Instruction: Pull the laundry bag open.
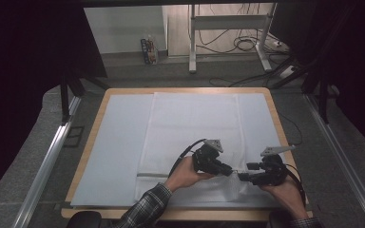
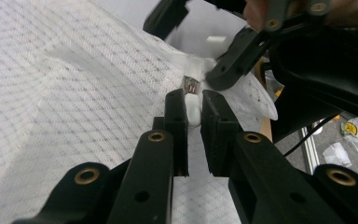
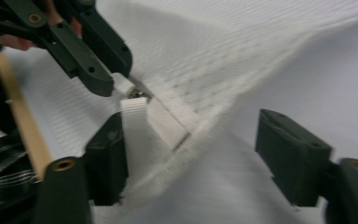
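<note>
where the left gripper (image 2: 193, 109) pinches, zipper pull (image 2: 192, 108), mesh bag (image 2: 74, 93)

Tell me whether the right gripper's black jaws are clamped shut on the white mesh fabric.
No: the right gripper stands wide open over the white mesh fabric.

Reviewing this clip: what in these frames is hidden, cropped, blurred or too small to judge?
- High view: the small metal zipper slider between both grippers is too small to read.
- Left gripper view: the white zipper pull tab is partly hidden between the left gripper jaws.
- Right gripper view: the white mesh fabric bag is blurred; the right gripper is cropped at the bottom edge.
</note>
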`<state>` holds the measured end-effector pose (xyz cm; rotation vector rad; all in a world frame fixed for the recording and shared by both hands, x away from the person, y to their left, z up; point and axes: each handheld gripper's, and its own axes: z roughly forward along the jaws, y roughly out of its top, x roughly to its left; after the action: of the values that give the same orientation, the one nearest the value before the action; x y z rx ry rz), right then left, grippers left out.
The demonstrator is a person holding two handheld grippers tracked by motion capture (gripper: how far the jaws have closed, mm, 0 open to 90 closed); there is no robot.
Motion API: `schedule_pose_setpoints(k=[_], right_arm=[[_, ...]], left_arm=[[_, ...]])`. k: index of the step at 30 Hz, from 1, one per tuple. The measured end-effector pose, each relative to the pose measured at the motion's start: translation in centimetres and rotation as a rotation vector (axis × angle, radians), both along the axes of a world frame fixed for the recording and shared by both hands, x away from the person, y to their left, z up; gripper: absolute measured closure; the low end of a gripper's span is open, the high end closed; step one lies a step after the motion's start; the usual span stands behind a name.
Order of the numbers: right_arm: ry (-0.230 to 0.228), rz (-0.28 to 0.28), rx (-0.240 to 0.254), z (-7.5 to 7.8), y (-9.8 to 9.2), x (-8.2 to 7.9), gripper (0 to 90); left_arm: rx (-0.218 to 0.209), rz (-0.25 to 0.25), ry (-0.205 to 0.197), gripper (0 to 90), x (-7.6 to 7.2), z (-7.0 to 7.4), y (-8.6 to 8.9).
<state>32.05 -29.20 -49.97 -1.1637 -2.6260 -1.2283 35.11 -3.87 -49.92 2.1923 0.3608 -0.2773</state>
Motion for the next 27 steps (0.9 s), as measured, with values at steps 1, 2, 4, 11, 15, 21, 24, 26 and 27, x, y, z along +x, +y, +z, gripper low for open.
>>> schedule_pose_setpoints(k=[1, 2, 4, 11, 15, 21, 24, 26, 27], right_arm=[[0.01, 0.01, 0.02, 0.0, 0.0, 0.1, 44.4], [0.015, 0.026, 0.04, 0.1, 0.0, 0.1, 51.4], [-0.009, 0.026, 0.029, 0.4, 0.1, -0.2, 62.4], [-0.092, 0.012, -0.012, 1.0, 0.1, -0.9, 84.4], [-0.12, 0.011, -0.013, 1.2, 0.2, -1.2, 84.4], [-0.139, 0.003, -0.002, 1.4, 0.1, -1.4, 84.4], [-0.148, 0.004, 0.0, 1.6, 0.1, -1.4, 84.4], [-0.15, 0.005, 0.001, 1.5, 0.2, -1.5, 84.4], [-0.151, 0.006, 0.0, 1.6, 0.2, -1.5, 84.4]], left_arm=[[0.003, 0.002, 0.002, 81.9, 0.0, -0.1, 0.0], [0.003, -0.001, 0.004, 81.9, 0.1, -0.1, 0.0], [0.013, -0.005, 0.007, 81.8, 0.1, -0.3, -0.2], [0.053, -0.011, 0.024, 77.6, -0.1, -0.9, -0.5], [0.058, -0.007, 0.052, 76.3, 0.2, -1.3, -0.5], [0.062, -0.005, 0.09, 75.7, 0.2, -1.4, -1.0], [0.071, 0.003, 0.088, 79.3, 0.1, -1.4, -1.4], [0.09, 0.021, 0.079, 83.0, 0.1, -1.3, -1.6], [0.099, 0.03, 0.07, 85.2, 0.1, -1.3, -1.6]])
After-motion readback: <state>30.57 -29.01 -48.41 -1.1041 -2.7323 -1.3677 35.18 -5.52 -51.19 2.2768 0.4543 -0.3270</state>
